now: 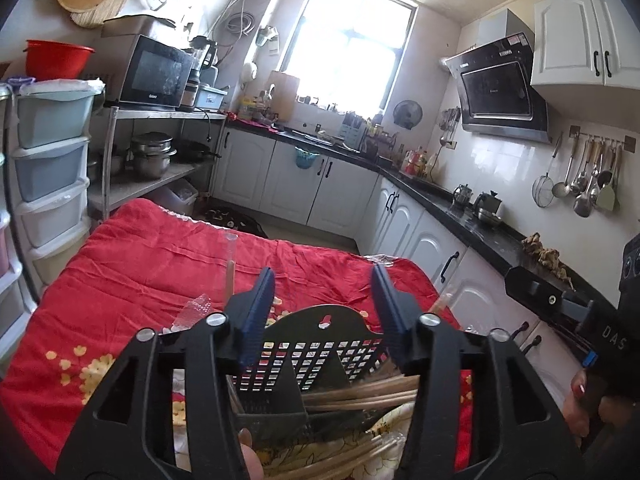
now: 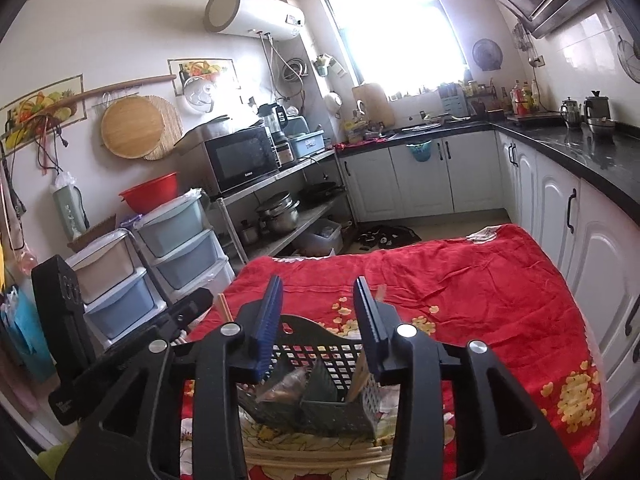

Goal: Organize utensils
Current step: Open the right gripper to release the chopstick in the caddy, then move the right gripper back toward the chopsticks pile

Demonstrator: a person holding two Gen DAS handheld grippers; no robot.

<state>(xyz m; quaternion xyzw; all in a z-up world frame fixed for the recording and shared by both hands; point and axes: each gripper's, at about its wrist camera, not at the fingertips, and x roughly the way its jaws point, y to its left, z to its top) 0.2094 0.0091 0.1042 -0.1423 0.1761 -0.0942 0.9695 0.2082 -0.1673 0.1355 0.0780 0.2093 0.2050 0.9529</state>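
Observation:
A dark perforated utensil holder with inner compartments stands on the red flowered cloth, right under both grippers; it also shows in the right wrist view. My left gripper is open and empty above the holder. Several wrapped chopsticks lie beside and below the holder. One wrapped chopstick stands up behind the left finger. My right gripper is open and empty above the holder. Chopsticks lean in the holder's right compartment, and more chopsticks lie on the cloth in front.
The red cloth covers the table. Plastic drawer towers and a metal shelf with a microwave stand to the left. White cabinets under a black counter run along the right. The other gripper's body sits at the left.

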